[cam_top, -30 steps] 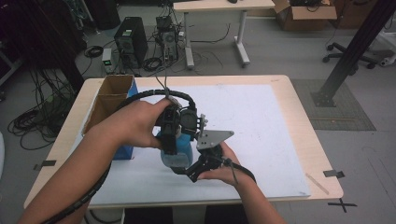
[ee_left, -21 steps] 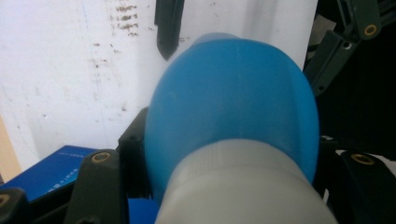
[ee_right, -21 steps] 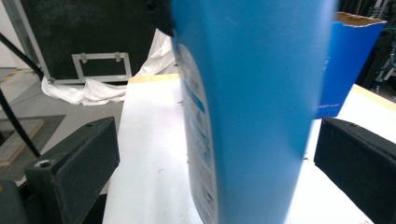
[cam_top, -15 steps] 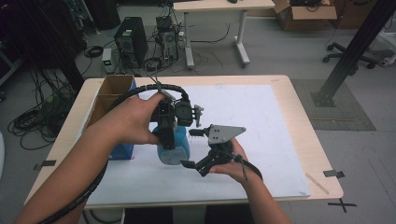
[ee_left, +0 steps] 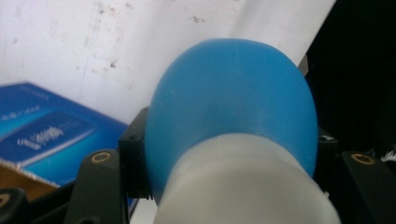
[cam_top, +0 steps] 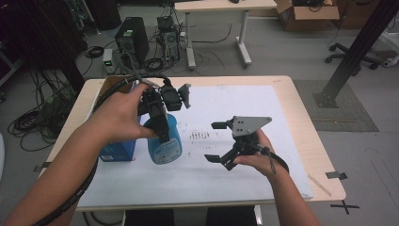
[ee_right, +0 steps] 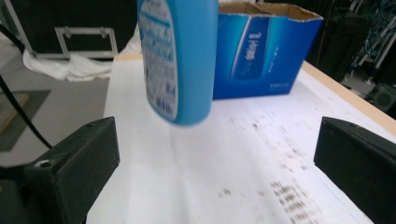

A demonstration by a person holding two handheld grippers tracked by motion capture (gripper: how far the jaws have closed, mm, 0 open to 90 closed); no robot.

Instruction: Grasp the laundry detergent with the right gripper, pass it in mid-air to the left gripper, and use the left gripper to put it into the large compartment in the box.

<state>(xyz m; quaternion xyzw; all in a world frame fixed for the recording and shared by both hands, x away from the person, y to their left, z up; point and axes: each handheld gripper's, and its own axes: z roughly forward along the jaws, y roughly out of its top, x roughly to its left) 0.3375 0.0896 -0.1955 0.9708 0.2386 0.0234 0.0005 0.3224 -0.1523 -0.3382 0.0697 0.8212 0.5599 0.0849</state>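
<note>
At the centre left of the high view, the left claw is clenched around the neck of a light blue plastic bottle with a printed label, holding it upright and lifted clear of the white paper-covered surface. In the left claw's own view the bottle's rounded blue shoulder sits tight between the black jaws. To the right of centre, the right claw stands released, its jaws wide apart with nothing between them, near the bottle but not touching it. Behind the bottle, at the left edge of the surface, an open blue cardboard box stands.
</note>
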